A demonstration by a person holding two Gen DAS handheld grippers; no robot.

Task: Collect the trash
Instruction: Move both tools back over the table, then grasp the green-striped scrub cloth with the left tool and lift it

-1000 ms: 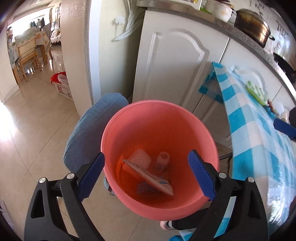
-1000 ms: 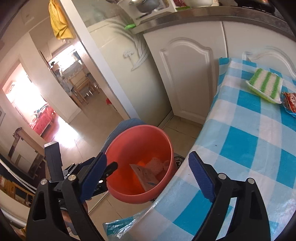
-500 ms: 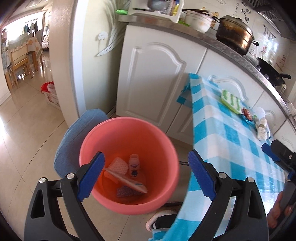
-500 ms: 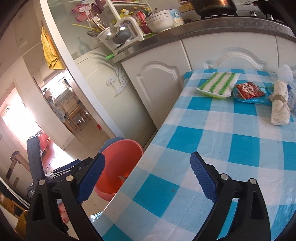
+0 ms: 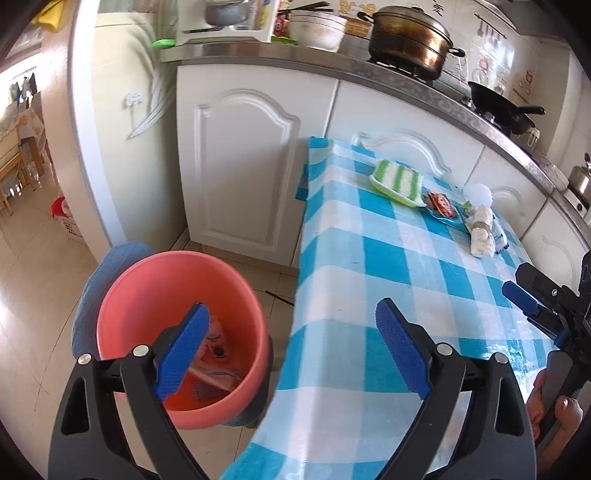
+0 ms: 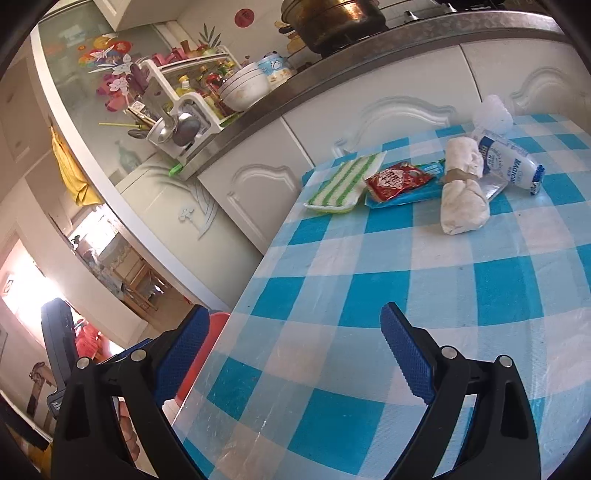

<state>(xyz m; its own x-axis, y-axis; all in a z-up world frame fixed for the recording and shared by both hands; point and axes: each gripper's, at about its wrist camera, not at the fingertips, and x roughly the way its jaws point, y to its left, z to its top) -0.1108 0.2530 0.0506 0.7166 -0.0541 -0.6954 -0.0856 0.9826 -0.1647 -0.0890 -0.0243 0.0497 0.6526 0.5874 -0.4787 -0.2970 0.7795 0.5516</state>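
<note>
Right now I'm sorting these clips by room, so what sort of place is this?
A home kitchen, most likely. A lidded pot and a black pan sit on the counter above white cabinets, and a checked table stands beside them.

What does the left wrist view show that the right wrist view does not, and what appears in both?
Only the left wrist view shows the inside of the pink bucket, with a small bottle and other trash at its bottom, plus the black frying pan on the stove.

Only the right wrist view shows the dish rack with utensils and the yellow cloth.

Both show the blue checked tablecloth, the green striped sponge, the red snack packet and the rolled white cloth.
</note>
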